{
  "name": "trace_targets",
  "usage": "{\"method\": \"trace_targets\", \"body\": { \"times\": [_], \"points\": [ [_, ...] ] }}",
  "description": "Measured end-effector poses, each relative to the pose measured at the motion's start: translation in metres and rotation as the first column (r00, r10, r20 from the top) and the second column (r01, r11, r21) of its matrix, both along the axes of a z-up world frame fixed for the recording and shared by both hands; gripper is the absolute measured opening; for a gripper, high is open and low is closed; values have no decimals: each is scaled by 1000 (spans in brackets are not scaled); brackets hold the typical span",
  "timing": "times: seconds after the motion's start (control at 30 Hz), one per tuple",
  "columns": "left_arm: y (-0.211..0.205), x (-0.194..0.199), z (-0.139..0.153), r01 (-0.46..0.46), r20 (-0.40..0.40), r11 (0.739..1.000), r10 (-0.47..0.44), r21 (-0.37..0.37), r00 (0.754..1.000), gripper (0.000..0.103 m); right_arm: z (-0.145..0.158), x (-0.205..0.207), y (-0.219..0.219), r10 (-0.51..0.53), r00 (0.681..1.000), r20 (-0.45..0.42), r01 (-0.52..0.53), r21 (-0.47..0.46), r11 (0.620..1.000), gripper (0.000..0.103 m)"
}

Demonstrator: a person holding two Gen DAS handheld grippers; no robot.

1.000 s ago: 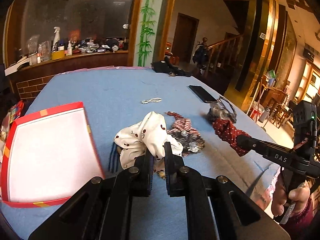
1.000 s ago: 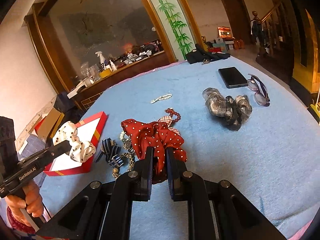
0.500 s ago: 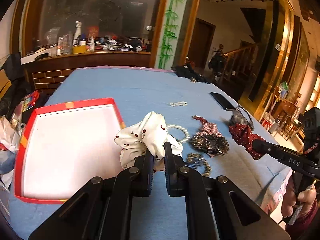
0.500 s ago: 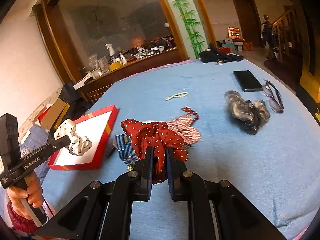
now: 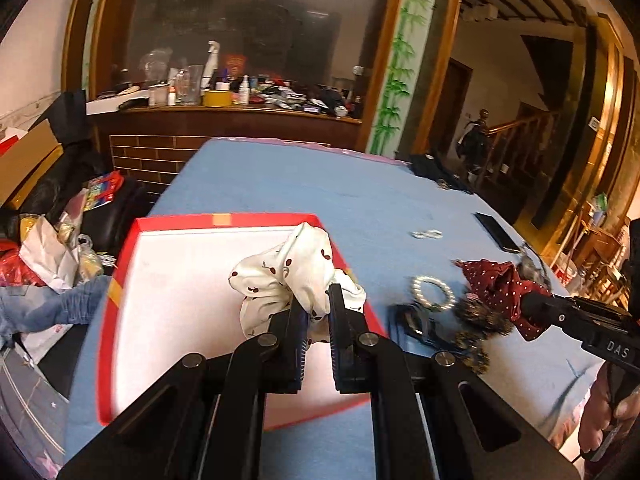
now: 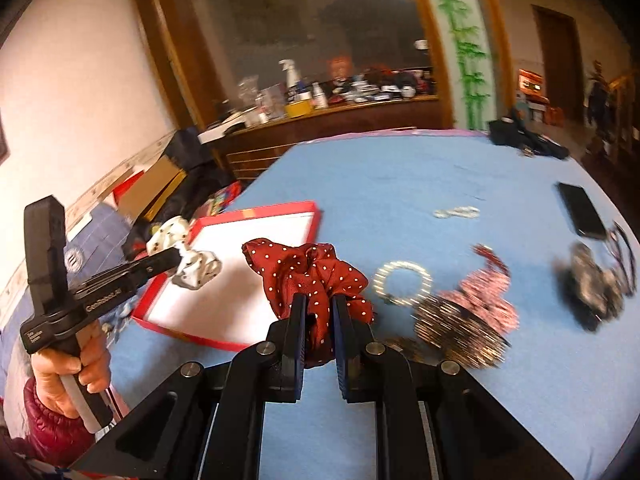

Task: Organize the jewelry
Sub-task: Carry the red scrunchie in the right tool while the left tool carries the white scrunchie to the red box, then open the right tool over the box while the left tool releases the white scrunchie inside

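My left gripper (image 5: pixel 318 300) is shut on a white scrunchie with dark red cherries (image 5: pixel 288 276) and holds it above the red-rimmed white tray (image 5: pixel 168 280). It also shows in the right wrist view (image 6: pixel 176 262). My right gripper (image 6: pixel 318 304) is shut on a dark red polka-dot scrunchie (image 6: pixel 308 272), held above the blue table just right of the tray (image 6: pixel 256 256). In the left wrist view the red scrunchie (image 5: pixel 500 288) hangs from the right gripper at the right edge.
On the blue tablecloth (image 6: pixel 400 176) lie a pearl bracelet (image 6: pixel 402 282), a glittery scrunchie (image 6: pixel 456 328), a pink patterned scrunchie (image 6: pixel 488 300), a small pearl chain (image 6: pixel 456 213), a black phone (image 6: pixel 582 216), a dark scrunchie (image 6: pixel 596 292) and glasses. Clutter lies beyond the table's left edge.
Both grippers have swung left with their scrunchies. The white scrunchie now hangs over the tray, and the red scrunchie has come closer to the tray's right rim.
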State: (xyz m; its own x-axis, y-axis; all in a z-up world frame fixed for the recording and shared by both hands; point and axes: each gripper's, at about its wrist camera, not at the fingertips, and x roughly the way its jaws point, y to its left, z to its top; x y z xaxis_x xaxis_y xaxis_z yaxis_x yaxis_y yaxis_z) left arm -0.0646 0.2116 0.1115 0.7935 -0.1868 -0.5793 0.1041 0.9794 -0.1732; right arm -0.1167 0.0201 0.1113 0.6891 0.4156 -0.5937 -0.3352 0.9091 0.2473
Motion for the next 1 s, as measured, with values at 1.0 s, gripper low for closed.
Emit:
{"method": "trace_targets", "body": {
  "times": [1.0],
  "points": [
    [88, 149, -57, -127, -190, 992, 121, -17, 974, 15, -73, 215, 162, 2, 964, -267, -25, -83, 996, 16]
  ]
}}
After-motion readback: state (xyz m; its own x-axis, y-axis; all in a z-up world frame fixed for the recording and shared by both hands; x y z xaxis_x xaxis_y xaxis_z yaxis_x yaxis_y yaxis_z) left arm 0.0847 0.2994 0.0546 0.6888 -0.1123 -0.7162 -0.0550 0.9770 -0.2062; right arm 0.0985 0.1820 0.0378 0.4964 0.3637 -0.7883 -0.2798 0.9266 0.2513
